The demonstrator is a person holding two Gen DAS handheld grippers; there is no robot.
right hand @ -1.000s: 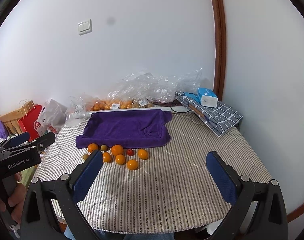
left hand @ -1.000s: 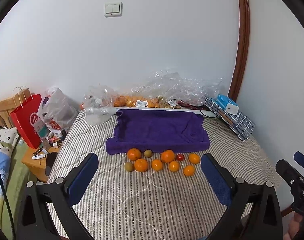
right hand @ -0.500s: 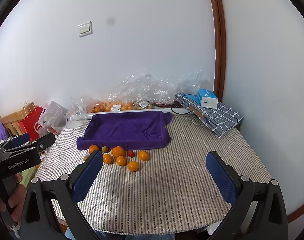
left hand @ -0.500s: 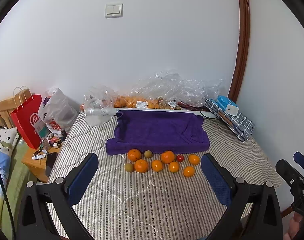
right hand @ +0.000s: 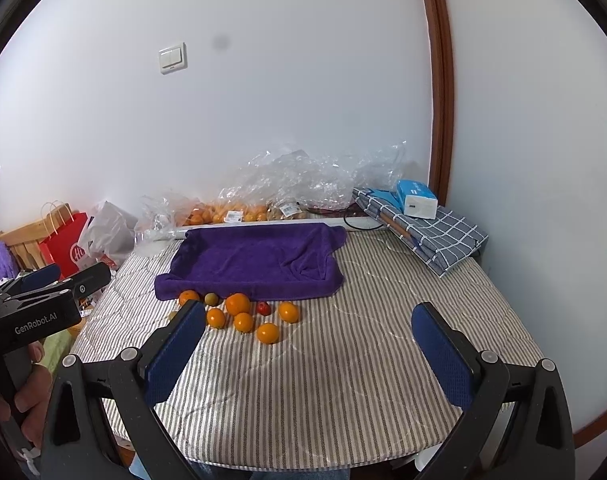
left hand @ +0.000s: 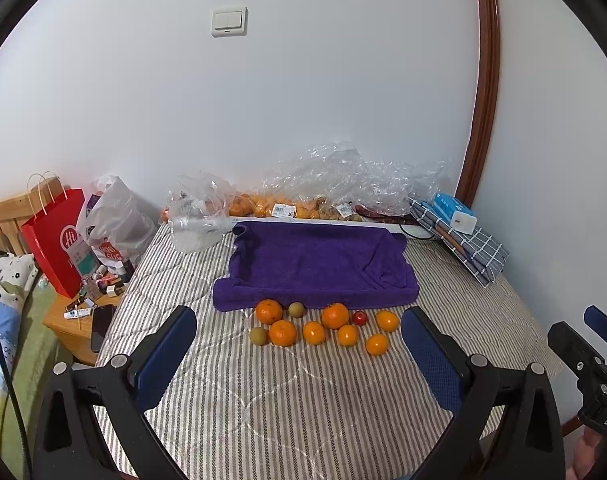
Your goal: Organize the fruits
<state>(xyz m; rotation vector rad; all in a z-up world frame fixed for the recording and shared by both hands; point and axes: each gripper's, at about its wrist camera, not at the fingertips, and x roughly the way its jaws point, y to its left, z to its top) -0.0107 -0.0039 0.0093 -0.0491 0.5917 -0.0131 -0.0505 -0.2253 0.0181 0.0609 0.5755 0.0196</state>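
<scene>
On the striped bed (left hand: pixel 303 400), the fruits (left hand: pixel 323 326) lie in a left-right band beside the purple towel (left hand: pixel 315 268); both tools gape, empty.

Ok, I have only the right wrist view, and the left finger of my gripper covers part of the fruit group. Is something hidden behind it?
Observer: Yes. The left wrist view shows one more orange and a brownish fruit beside it, both on the striped cover.
Operator: And is the left gripper open?
Observer: Its own view shows the left gripper wide open, with nothing between the fingers.
Operator: Anything beside the cover's left edge?
Observer: A dark phone lies on the wooden side table.
</scene>
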